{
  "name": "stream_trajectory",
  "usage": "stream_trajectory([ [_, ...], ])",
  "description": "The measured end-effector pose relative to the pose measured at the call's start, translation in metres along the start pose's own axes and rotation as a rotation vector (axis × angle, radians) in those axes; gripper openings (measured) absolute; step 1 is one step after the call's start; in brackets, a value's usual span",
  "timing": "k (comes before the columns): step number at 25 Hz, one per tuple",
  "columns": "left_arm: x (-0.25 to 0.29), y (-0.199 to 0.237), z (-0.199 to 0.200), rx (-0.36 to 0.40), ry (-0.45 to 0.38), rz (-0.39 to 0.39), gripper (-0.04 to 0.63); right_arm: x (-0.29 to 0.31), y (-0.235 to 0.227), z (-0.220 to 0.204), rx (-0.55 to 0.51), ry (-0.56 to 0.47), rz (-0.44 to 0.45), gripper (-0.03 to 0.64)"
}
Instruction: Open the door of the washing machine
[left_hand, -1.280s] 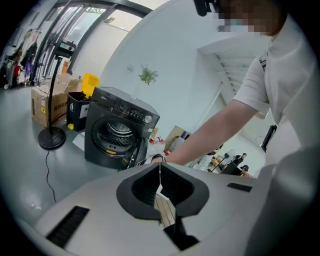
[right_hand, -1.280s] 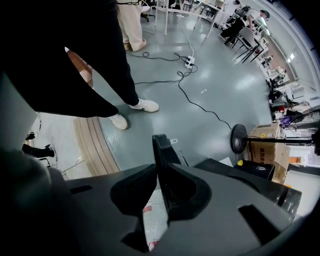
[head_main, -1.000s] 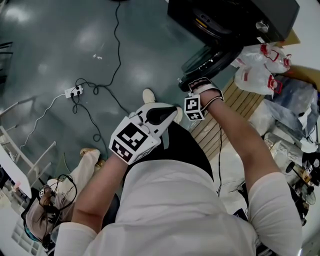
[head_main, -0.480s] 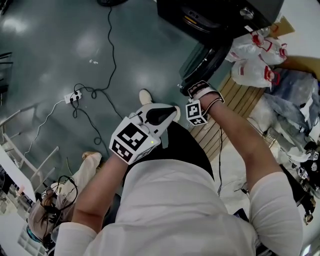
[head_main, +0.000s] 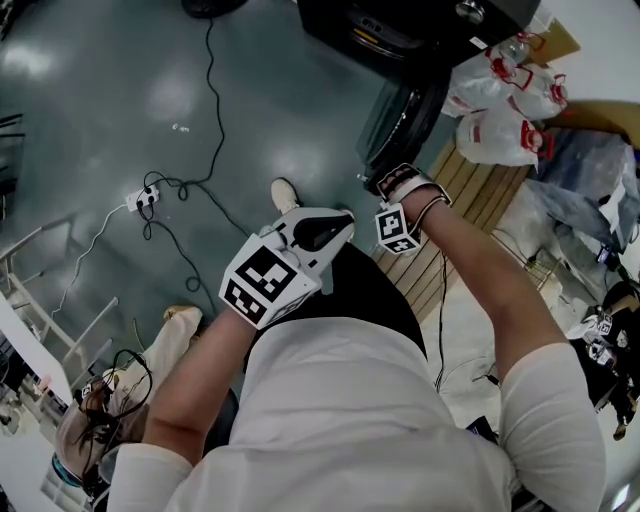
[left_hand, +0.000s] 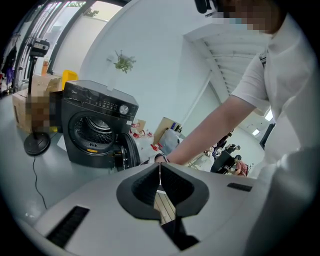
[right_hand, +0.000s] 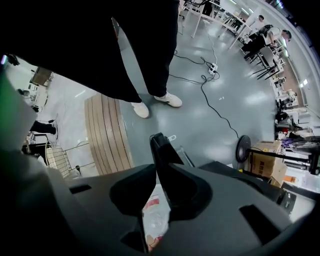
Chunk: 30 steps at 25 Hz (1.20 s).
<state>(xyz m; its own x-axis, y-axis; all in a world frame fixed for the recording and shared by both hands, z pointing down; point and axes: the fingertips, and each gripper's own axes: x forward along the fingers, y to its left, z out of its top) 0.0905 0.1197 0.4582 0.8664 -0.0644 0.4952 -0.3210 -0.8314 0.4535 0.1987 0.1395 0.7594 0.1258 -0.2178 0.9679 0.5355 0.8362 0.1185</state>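
Observation:
The black washing machine (head_main: 420, 25) stands at the top of the head view, and its round door (head_main: 395, 115) hangs open toward me. My right gripper (head_main: 372, 180) points steeply down at the door's free end. In the right gripper view its jaws (right_hand: 159, 170) are shut on the door's black edge (right_hand: 161, 150), beside a small metal latch (right_hand: 172, 137). My left gripper (head_main: 335, 222) hovers in front of my body, apart from the machine, shut on nothing. The left gripper view shows its closed jaws (left_hand: 160, 172), with the machine (left_hand: 92, 127) and its open door (left_hand: 129, 152) beyond them.
A power strip with cables (head_main: 145, 185) lies on the grey floor at the left. White plastic bags (head_main: 495, 130) and a wooden slatted board (head_main: 470, 210) sit to the right of the machine. A fan stand (left_hand: 37, 145) and a cardboard box (left_hand: 25, 107) are at the machine's other side.
The right gripper has drawn the door's edge further away from the machine, so the door stands wider. The machine has slid up and left in the head view. The left gripper has shifted a little.

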Motion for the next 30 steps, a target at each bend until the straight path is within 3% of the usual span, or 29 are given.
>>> stream_trajectory([
  [16,0.005,-0.027,-0.012,0.011,0.003,0.01,0.018,0.001,0.013,-0.006,0.005,-0.013,0.003,0.094],
  [20,-0.002,-0.03,-0.013,0.016,0.003,0.009,0.018,-0.008,0.013,-0.001,0.026,-0.041,0.02,0.13],
  [26,-0.008,-0.043,-0.014,0.041,0.005,0.012,0.018,-0.036,0.005,0.01,0.104,-0.113,-0.021,0.138],
  [30,-0.011,-0.05,-0.007,0.067,-0.001,0.019,0.018,-0.064,-0.004,0.007,0.222,-0.18,-0.061,0.123],
])
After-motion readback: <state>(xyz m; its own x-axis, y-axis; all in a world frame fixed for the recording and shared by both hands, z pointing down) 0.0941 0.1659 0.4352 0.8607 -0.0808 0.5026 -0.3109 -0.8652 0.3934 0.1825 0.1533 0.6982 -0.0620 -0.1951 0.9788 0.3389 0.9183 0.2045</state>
